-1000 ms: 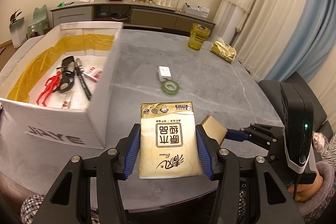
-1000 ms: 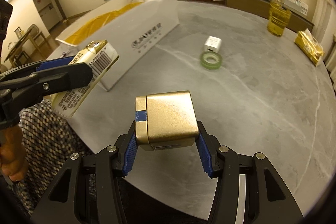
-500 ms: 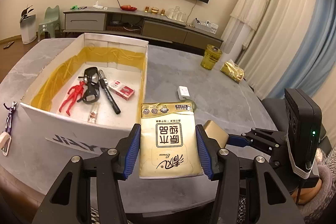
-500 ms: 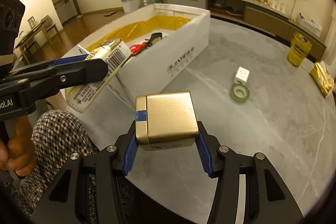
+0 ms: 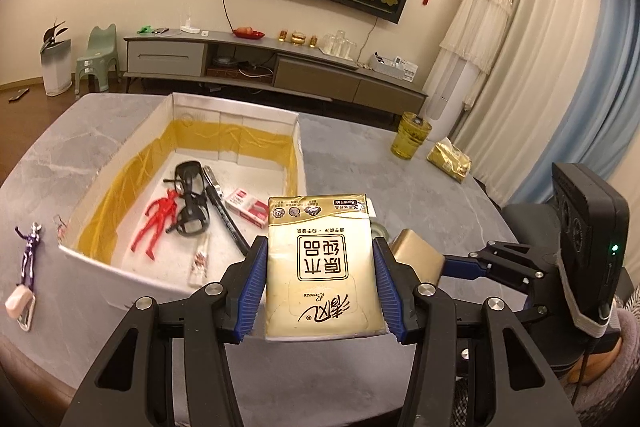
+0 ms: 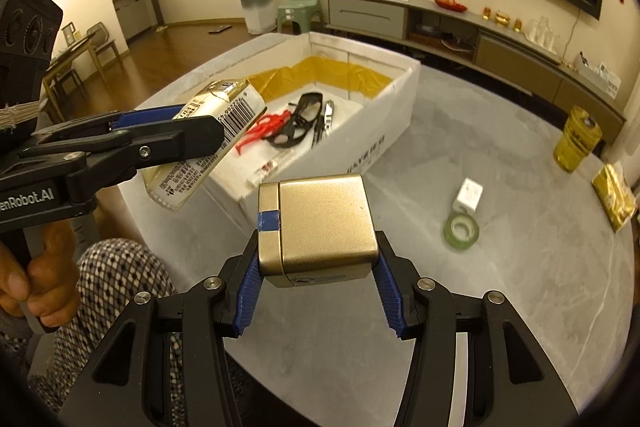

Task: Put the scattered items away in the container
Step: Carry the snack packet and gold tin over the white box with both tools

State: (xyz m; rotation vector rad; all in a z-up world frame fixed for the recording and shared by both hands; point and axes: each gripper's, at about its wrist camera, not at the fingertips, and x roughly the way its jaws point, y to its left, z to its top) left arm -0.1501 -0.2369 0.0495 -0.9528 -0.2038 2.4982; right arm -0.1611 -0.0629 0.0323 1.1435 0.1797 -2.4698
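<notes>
The left gripper [image 5: 320,267] is squeezing a tissue pack [image 5: 322,263] between its closed fingers and the right gripper [image 6: 318,259] is clamping a gold box [image 6: 320,227], both hanging near the white box [image 5: 120,263] rather than over it — letting go too soon risks dropping them on the table [image 6: 500,307]. The pack is hiding the near right corner of that box, and its far face is not showing.

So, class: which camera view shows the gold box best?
The right wrist view: the gold box sits centred and whole between the right gripper fingers. The left wrist view shows only a corner of it, behind the tissue pack that the left gripper holds.
</notes>
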